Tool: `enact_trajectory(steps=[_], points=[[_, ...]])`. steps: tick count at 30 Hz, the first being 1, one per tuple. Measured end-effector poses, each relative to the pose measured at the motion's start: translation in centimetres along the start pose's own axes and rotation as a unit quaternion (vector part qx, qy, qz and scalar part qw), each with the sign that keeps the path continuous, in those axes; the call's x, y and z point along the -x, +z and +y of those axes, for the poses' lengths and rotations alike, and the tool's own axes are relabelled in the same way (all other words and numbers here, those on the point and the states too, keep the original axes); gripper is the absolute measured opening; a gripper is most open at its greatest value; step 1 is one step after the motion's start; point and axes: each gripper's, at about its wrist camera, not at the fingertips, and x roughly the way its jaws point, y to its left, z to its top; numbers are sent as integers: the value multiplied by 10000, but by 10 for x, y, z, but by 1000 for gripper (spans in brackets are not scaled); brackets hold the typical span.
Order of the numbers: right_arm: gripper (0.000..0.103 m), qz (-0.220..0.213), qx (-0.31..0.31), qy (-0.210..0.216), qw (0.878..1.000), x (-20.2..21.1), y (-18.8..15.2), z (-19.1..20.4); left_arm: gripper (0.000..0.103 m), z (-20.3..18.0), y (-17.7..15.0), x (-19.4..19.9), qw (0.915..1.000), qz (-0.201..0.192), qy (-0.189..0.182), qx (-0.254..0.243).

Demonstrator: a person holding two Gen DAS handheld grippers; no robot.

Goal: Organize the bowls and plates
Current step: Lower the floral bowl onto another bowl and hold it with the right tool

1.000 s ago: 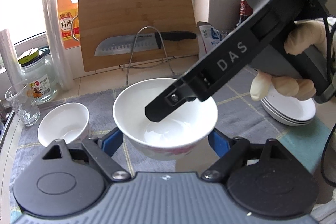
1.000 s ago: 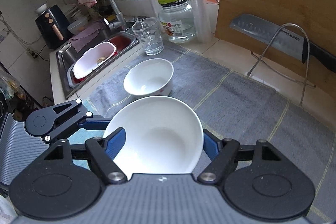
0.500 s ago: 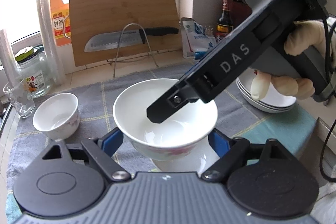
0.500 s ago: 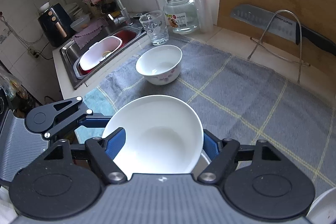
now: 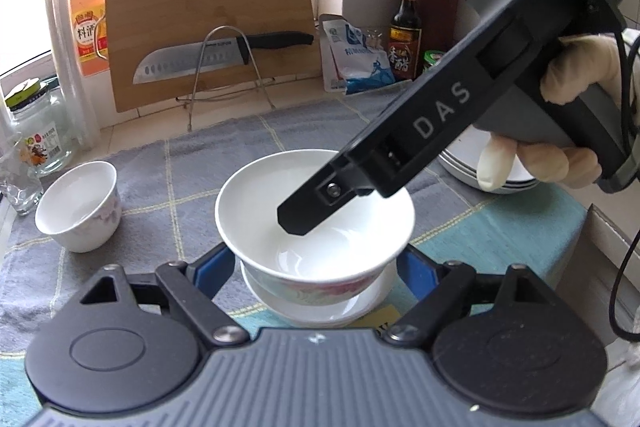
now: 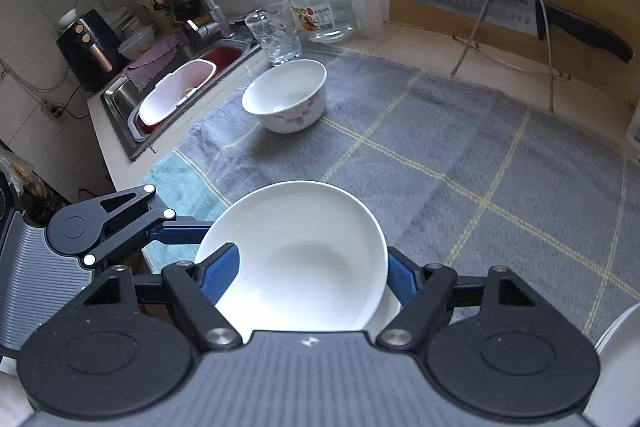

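White porcelain bowl (image 5: 314,223), clamped between both hand-held grippers, left (image 5: 316,263) and right (image 6: 304,277), has travelled right over the grey cloth (image 6: 460,147) and now hovers above a plate (image 5: 320,311), apparently for stacking.

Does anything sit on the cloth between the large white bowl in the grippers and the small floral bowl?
Nothing visible: only grey cloth lies between the large bowl and the small floral bowl; the glass stands beyond.
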Motion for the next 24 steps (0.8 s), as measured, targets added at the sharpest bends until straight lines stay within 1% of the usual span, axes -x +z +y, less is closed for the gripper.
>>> enact_trajectory(steps=[24], points=[[82,103,-158,-72,9998,-13,-7,-7,87,-4,-4,-20,9996,292,-44,5]])
